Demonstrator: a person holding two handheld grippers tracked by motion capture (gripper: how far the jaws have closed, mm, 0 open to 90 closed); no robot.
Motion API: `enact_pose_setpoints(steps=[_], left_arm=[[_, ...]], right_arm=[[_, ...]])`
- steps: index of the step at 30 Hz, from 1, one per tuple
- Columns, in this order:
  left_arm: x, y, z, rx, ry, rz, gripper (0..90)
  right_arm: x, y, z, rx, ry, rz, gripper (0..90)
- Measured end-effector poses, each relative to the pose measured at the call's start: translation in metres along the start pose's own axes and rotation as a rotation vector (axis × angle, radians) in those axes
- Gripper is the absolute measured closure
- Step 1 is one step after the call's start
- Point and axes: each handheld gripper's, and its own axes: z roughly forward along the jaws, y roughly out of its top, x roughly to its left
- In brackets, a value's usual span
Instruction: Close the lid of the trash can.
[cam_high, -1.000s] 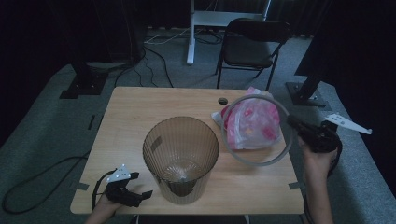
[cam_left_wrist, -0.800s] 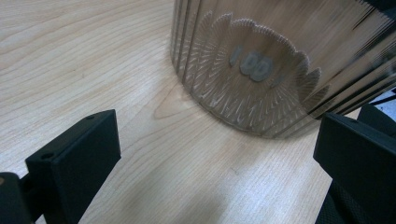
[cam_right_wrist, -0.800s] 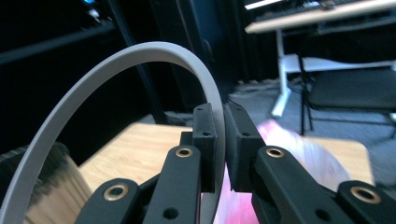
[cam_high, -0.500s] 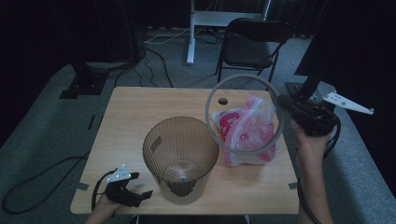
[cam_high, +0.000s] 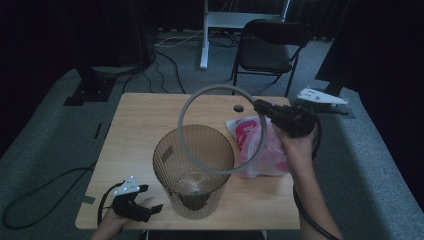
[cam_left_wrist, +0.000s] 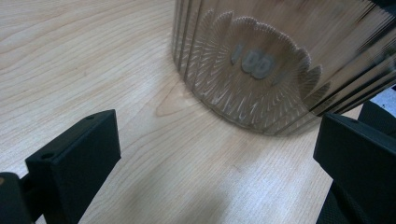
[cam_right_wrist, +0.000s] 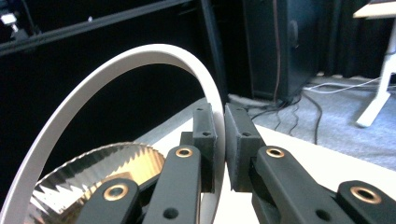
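High view: your right gripper (cam_high: 260, 106) is clamped on the grey ring (cam_high: 186, 131), held tilted above the ribbed bin (cam_high: 192, 172); the pink bag (cam_high: 260, 145) lies just beside it on the table (cam_high: 140, 125). Your left gripper (cam_high: 150, 210) rests apart, empty. Left gripper view: jaws wide, the bin's base just ahead. Right gripper view: pads pinch the ring's band. You're mid-carry, I judge; next, level the ring over the rim.
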Motion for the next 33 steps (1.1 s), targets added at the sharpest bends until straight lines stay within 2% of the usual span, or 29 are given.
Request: enact_pose_setpoints(steps=[4,7,12,14,16,21,27,33], left_arm=[[0.000,0.000,0.000,0.001,-0.002,0.001,0.7],[0.000,0.000,0.000,0.002,-0.001,0.003,0.7],[0.000,0.000,0.000,0.006,0.001,0.005,0.6],[0.000,0.000,0.000,0.004,-0.002,0.004,0.7],[-0.001,0.000,0.000,0.004,-0.002,0.007,0.7],[-0.001,0.000,0.000,0.003,-0.001,0.007,0.7],[-0.001,-0.001,0.000,0.012,-0.001,0.011,0.7],[-0.002,-0.001,0.001,0.014,-0.002,0.015,0.7]], right_arm=[[0.007,-0.006,0.018,0.045,0.045,0.011,83.9],[0.009,-0.010,0.028,0.065,0.096,0.042,83.9],[0.022,-0.016,0.043,0.119,0.125,0.018,83.9],[0.028,-0.018,0.049,0.143,0.122,0.005,83.9],[0.030,-0.020,0.055,0.156,0.142,0.014,83.9],[0.032,-0.024,0.065,0.190,0.137,0.008,83.8],[0.027,-0.032,0.075,0.268,0.110,0.005,83.6],[0.024,-0.039,0.083,0.299,0.098,0.007,83.4]])
